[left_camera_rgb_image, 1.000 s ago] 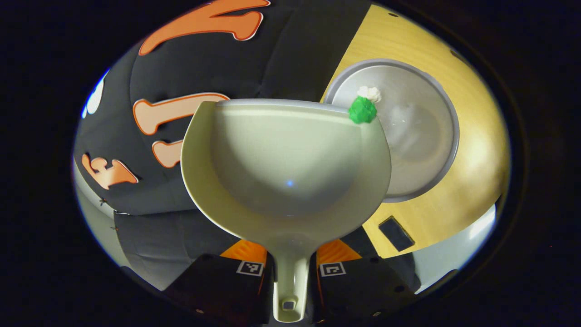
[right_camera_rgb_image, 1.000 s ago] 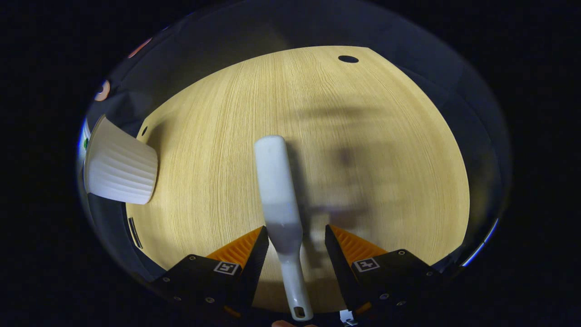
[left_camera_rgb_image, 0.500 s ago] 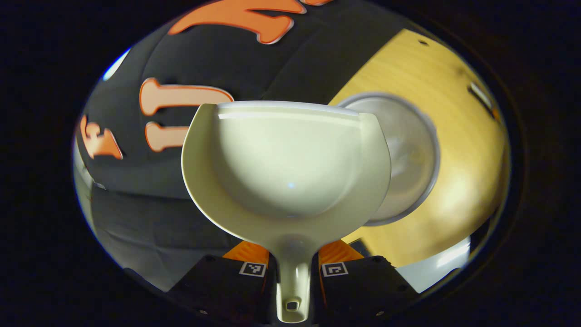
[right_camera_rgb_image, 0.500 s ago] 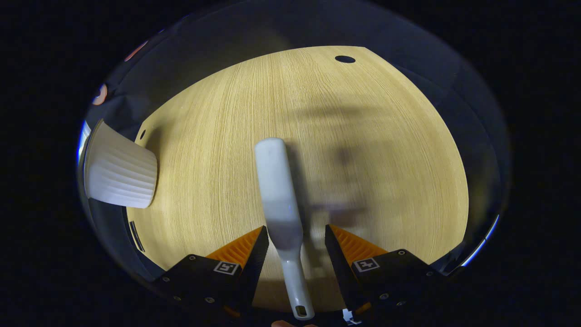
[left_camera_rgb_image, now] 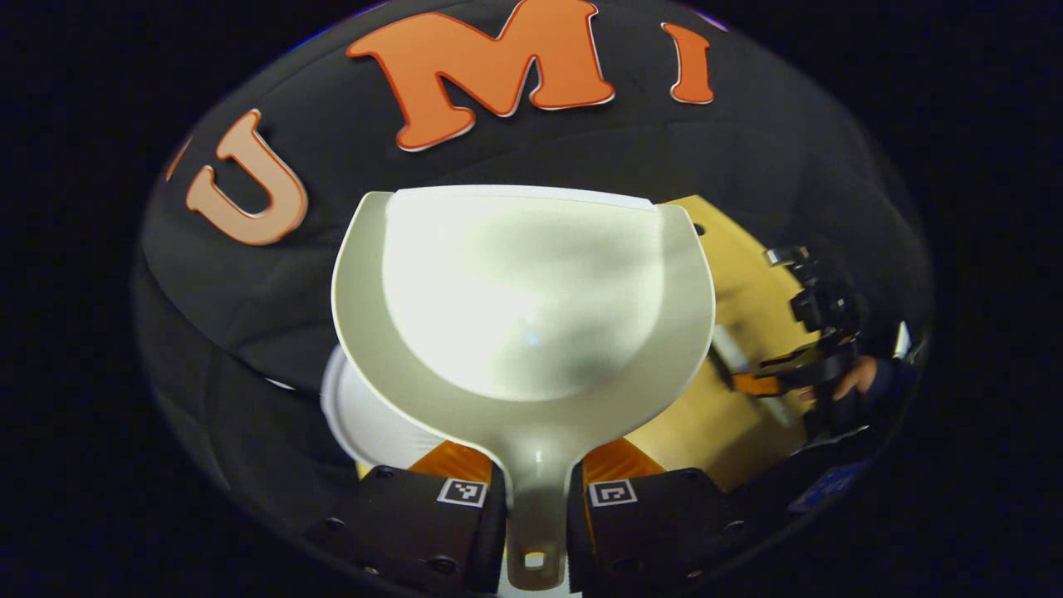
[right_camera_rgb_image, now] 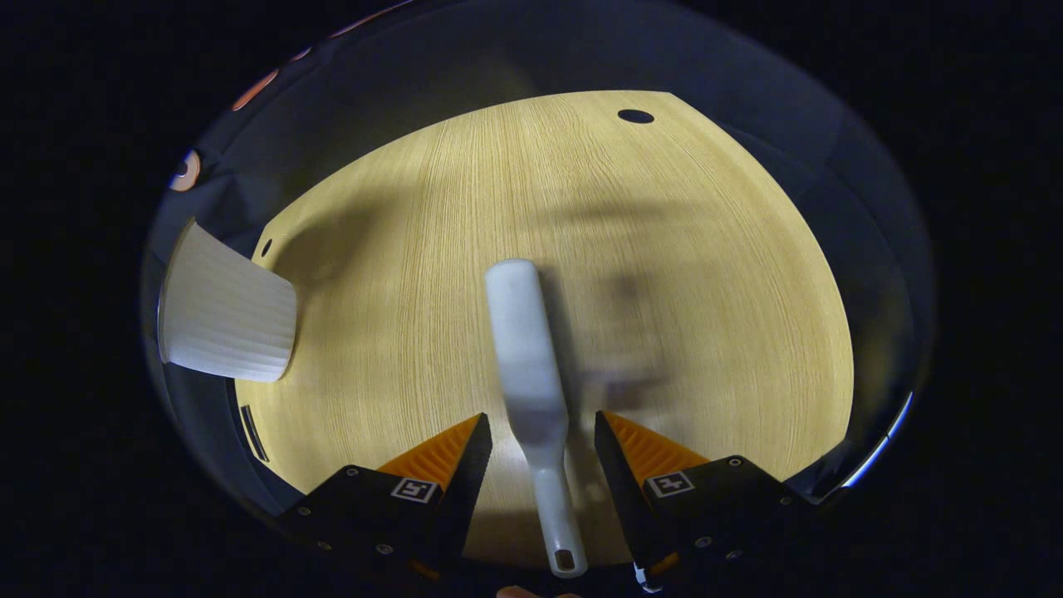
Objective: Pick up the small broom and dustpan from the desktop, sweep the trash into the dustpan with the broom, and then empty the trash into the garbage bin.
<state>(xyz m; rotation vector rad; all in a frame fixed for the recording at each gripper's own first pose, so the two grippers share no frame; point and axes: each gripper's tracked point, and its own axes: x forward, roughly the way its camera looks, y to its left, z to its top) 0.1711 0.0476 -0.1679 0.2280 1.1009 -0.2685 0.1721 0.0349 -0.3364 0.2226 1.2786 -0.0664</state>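
Note:
In the left gripper view, my left gripper (left_camera_rgb_image: pixel 536 469) is shut on the handle of the pale green dustpan (left_camera_rgb_image: pixel 523 299). The pan is held up and its scoop is bare. Under its left edge shows the rim of the white garbage bin (left_camera_rgb_image: pixel 345 411). In the right gripper view, the white small broom (right_camera_rgb_image: pixel 527 357) lies on the wooden desktop (right_camera_rgb_image: pixel 664 274). Its thin handle runs between the orange fingers of my right gripper (right_camera_rgb_image: pixel 540 428), which is open with a gap on both sides. The ribbed white bin (right_camera_rgb_image: pixel 224 316) stands at the desk's left edge.
In the left gripper view, the other gripper (left_camera_rgb_image: pixel 818 365) and the hand holding it sit low over the desktop (left_camera_rgb_image: pixel 739 274) at the right. A dark round hole (right_camera_rgb_image: pixel 636 116) marks the desk's far edge, and a smaller hole (right_camera_rgb_image: pixel 266 247) lies near the bin.
The green and white trash balls have slid off the dustpan over the bin. The left gripper has swung so the bin now sits under the pan's left. The broom shifted slightly right between the right fingers.

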